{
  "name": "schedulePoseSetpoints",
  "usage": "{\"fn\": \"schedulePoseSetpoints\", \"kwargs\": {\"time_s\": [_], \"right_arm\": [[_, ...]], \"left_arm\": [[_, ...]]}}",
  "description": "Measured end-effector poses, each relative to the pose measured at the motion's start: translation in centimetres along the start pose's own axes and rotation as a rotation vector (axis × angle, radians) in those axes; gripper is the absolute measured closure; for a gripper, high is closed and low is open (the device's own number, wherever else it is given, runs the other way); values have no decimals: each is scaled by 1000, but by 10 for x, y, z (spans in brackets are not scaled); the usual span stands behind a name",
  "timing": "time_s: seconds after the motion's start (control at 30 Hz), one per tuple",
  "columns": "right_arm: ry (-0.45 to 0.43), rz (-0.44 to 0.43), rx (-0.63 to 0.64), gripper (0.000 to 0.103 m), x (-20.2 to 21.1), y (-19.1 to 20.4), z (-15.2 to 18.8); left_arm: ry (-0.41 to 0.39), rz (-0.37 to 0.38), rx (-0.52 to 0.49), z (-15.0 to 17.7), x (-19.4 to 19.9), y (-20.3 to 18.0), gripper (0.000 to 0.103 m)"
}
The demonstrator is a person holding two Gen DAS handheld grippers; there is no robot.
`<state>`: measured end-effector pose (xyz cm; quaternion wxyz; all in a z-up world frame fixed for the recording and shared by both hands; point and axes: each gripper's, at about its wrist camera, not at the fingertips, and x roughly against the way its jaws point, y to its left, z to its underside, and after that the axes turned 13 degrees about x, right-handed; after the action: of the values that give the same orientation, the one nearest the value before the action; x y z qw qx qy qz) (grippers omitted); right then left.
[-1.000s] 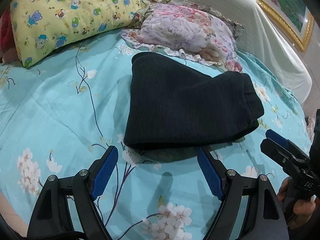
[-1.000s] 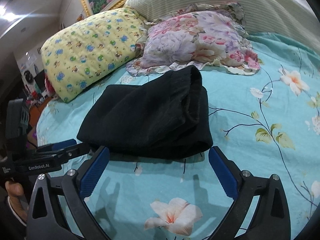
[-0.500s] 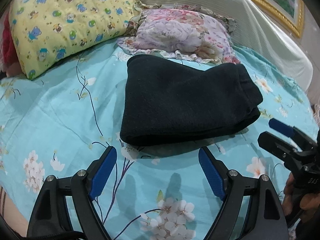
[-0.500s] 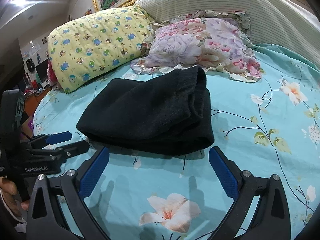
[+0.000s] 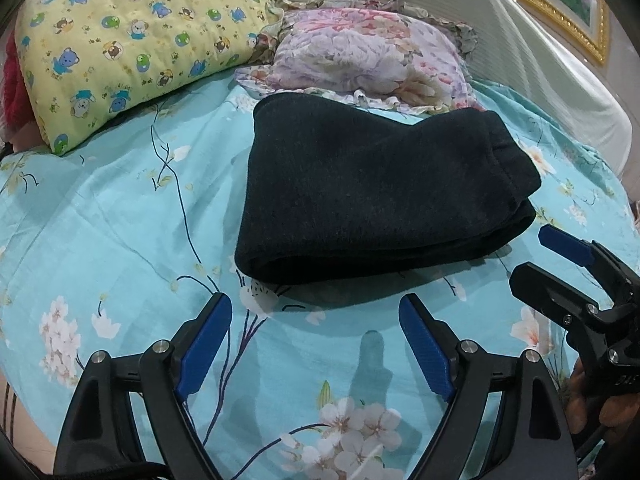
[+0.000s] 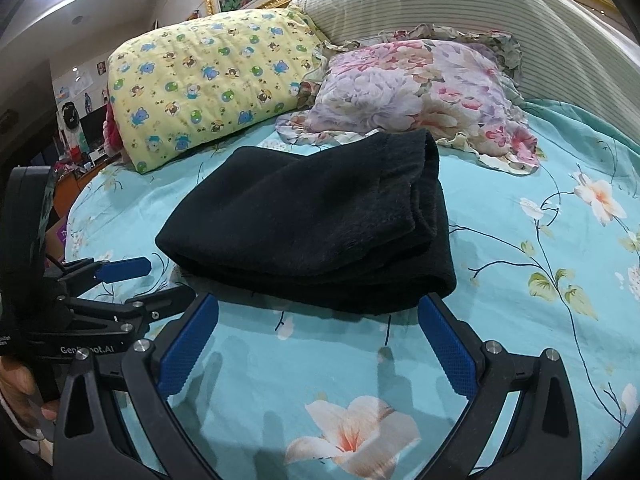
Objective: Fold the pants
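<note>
I see one folded pair of black pants mid-frame on the bed, two pillows upper left. My left gripper and right gripper both hover at the bottom edge, jaws wide, holding nothing.

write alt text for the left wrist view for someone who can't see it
Black pants lie folded into a thick bundle on a turquoise floral bedsheet, just beyond the open left gripper with its blue-padded fingers. The right gripper, also open, reaches in from the right edge; a yellow cartoon pillow and a floral pillow sit behind.
</note>
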<state>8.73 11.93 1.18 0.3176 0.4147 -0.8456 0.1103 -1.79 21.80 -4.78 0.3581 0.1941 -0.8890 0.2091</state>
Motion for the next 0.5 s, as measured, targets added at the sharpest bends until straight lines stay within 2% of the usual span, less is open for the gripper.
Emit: {"fn": "schedulePoseSetpoints", "kwargs": {"time_s": [0.5], "right_arm": [[7, -15, -4, 3, -10, -1, 2]], "left_arm": [[1, -7, -10, 2, -10, -2, 17]]}}
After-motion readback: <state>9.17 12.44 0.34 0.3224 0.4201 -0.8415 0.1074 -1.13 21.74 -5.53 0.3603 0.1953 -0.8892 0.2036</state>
